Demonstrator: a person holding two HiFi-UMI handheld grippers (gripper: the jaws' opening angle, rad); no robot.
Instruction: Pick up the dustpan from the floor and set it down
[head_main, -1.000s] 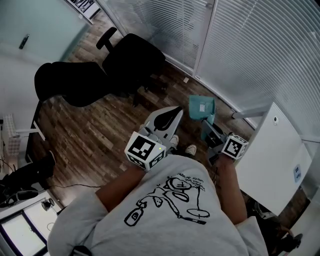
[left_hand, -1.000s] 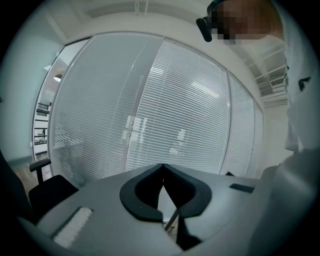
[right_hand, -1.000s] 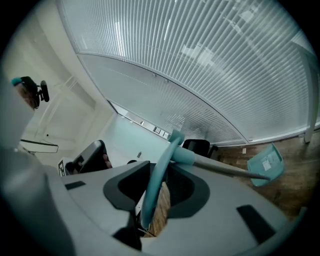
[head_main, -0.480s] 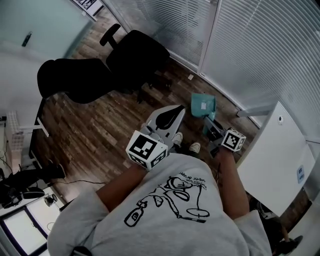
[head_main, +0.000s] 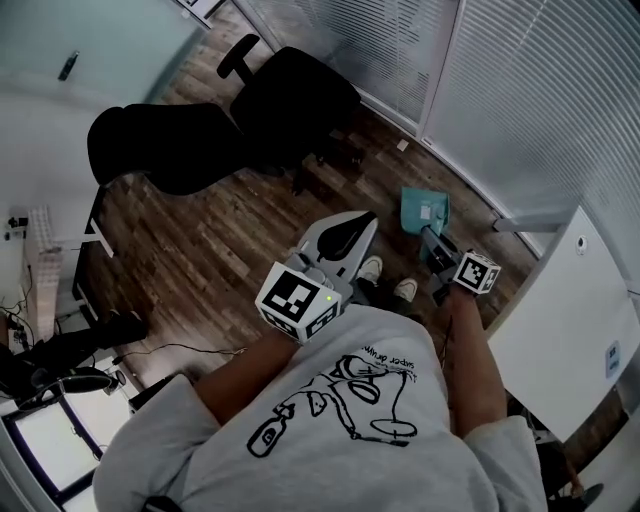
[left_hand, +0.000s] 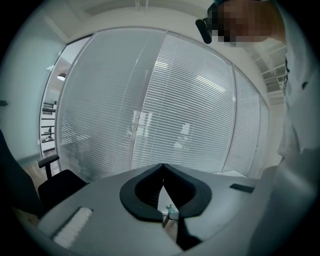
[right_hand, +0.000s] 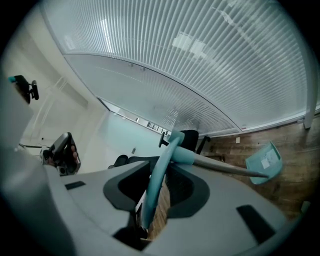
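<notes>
- Two black office chairs (head_main: 165, 150) stand on the wooden floor (head_main: 200, 260), far left and upper left in the head view.
- Left gripper (head_main: 362, 222): held out over the floor, centre of view. Its own view shows the jaws together, tips meeting, nothing between them (left_hand: 163, 167).
- The person's white shoes (head_main: 370, 268) sit just below the left gripper's tip.
- Dustpan (head_main: 425, 210): teal, right of centre, pan end out by the foot of the window blinds (head_main: 560, 90). Whether it touches the floor cannot be told.
- Right gripper (head_main: 437, 250): clamped on the dustpan's handle. In its own view (right_hand: 162, 167) the teal grip runs between the jaws, and the grey shaft leads out to the pan (right_hand: 264, 162).
- White cabinet (head_main: 570, 320), far right.
</notes>
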